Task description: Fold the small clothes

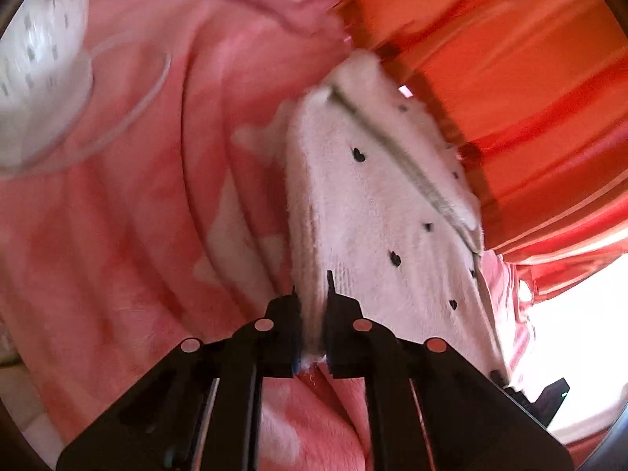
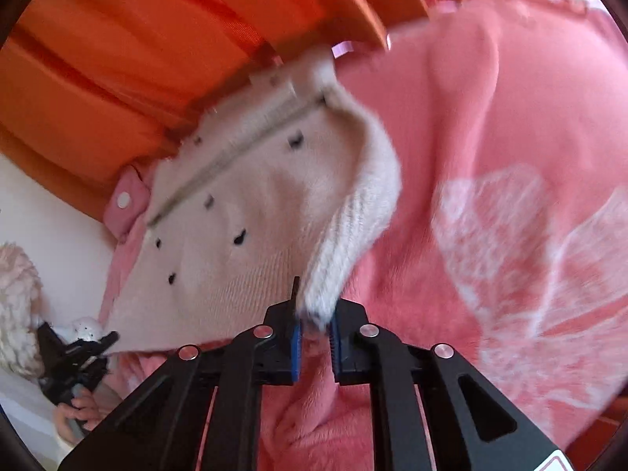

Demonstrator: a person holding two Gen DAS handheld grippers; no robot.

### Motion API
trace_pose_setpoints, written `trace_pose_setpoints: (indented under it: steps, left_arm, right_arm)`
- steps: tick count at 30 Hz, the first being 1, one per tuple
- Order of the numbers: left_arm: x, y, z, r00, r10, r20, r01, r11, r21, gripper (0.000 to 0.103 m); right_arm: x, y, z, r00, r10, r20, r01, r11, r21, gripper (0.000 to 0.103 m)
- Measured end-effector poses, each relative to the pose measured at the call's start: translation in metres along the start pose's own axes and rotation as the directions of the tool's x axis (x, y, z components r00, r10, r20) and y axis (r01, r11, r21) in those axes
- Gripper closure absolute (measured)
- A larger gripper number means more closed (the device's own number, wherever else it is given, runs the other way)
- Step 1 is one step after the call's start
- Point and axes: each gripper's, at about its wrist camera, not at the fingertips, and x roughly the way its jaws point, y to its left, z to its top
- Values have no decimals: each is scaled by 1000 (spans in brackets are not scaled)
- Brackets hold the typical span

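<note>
Black jaws fill the foreground in both wrist views, and we have cloth in each: our left gripper point(image 1: 312, 314) is pinched shut on one bottom corner of the cream knitted cardigan point(image 1: 376, 204), our right gripper point(image 2: 314, 314) is closed on the ribbed hem at the other corner.

Biggest thing under us is the pink fleece blanket point(image 1: 117, 235) with white hearts, one of it, spread over the bed. Behind it hangs the orange striped curtain point(image 2: 117, 59). Then the cardigan, one garment, dotted with little black hearts, one zip running up its middle. It is lifted off the blanket near the curtain-side edge, stretching away from both grippers with its long axis pointing toward the curtain.

Both hands sit equally near, one per corner, so we judge the fold goes forward, hem toward collar. One pink snap tab point(image 2: 125, 200) peeks out beside it.
</note>
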Motion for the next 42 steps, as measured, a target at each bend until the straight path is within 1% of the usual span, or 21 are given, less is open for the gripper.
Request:
trace_pose_setpoints:
  steps: [4, 7, 9, 13, 16, 19, 21, 22, 25, 26, 28, 30, 31, 32, 34, 35, 37, 38, 40, 41, 42]
  left_arm:
    - [-34, -6, -14, 1000, -25, 13, 25, 999, 41, 96]
    - [-57, -3, -39, 1000, -21, -8, 22, 996, 88, 96]
    - [-66, 3, -66, 999, -6, -50, 11, 994, 111, 96]
    - [-80, 23, -106, 992, -6, -122, 13, 998, 55, 97]
    - [-100, 22, -116, 992, -36, -121, 36, 999, 2, 97]
    - [-124, -1, -89, 996, -77, -40, 79, 996, 46, 97]
    - [-129, -32, -50, 993, -117, 30, 111, 982, 154, 97]
    - [-127, -42, -35, 991, -121, 61, 108, 975, 192, 97]
    - [-101, -80, 31, 981, -125, 150, 75, 950, 304, 97]
    - [-79, -95, 62, 979, -116, 165, 57, 944, 325, 97]
    - [-48, -111, 96, 979, -89, 181, 21, 939, 344, 97]
    - [-1, -125, 133, 978, -30, 205, -44, 936, 349, 97]
    - [23, -131, 147, 981, -4, 192, -66, 933, 354, 97]
    - [57, -133, 165, 979, 49, 198, -114, 936, 333, 97]
    - [99, -129, 181, 980, 89, 175, -139, 943, 301, 96]
    - [126, -120, 189, 978, 130, 162, -170, 949, 264, 96]
    - [161, -99, 193, 985, 141, 103, -160, 965, 206, 95]
    - [177, -88, 193, 987, 145, 75, -157, 972, 175, 95]
    - [182, -76, 188, 992, 105, 74, -116, 979, 164, 87]
    - [177, -75, 185, 992, 95, 82, -108, 979, 172, 76]
    - [171, -75, 182, 991, 96, 91, -111, 977, 182, 50]
  right_arm:
    - [-41, -1, -14, 999, -25, 47, 26, 999, -37, 96]
    - [-59, -12, -40, 998, -58, 21, 59, 997, -53, 96]
    - [-66, -20, -61, 997, -79, -13, 78, 995, -60, 96]
    - [-86, -30, -105, 989, -113, -98, 108, 993, -55, 97]
    - [-108, -25, -112, 990, -101, -96, 98, 994, -43, 97]
    - [-131, -10, -81, 998, -64, 9, 64, 995, -74, 97]
    - [-136, 6, -46, 995, -27, 97, 39, 991, -127, 97]
    - [-135, 15, -20, 988, -1, 156, 26, 987, -157, 97]
    - [-109, 35, 54, 963, 44, 266, 12, 978, -208, 96]
    - [-94, 40, 75, 961, 46, 274, 13, 978, -210, 96]
    - [-50, 46, 124, 961, 50, 271, 1, 983, -185, 96]
    - [-6, 48, 159, 968, 23, 249, 18, 987, -162, 96]
    - [23, 48, 177, 973, 6, 232, 28, 989, -146, 96]
    - [50, 46, 190, 981, -4, 195, 31, 990, -136, 96]
    - [104, 37, 206, 988, -44, 147, 57, 994, -90, 94]
    - [131, 32, 210, 994, -51, 95, 59, 995, -78, 93]
    - [168, 23, 208, 997, -79, 20, 80, 995, -59, 87]
    - [176, 18, 206, 996, -94, 10, 94, 994, -54, 87]
    - [170, 11, 201, 997, -61, 38, 63, 997, -53, 82]
    - [158, 8, 197, 997, -43, 69, 47, 998, -51, 66]
    - [146, 3, 195, 993, -36, 109, 41, 998, -45, 42]
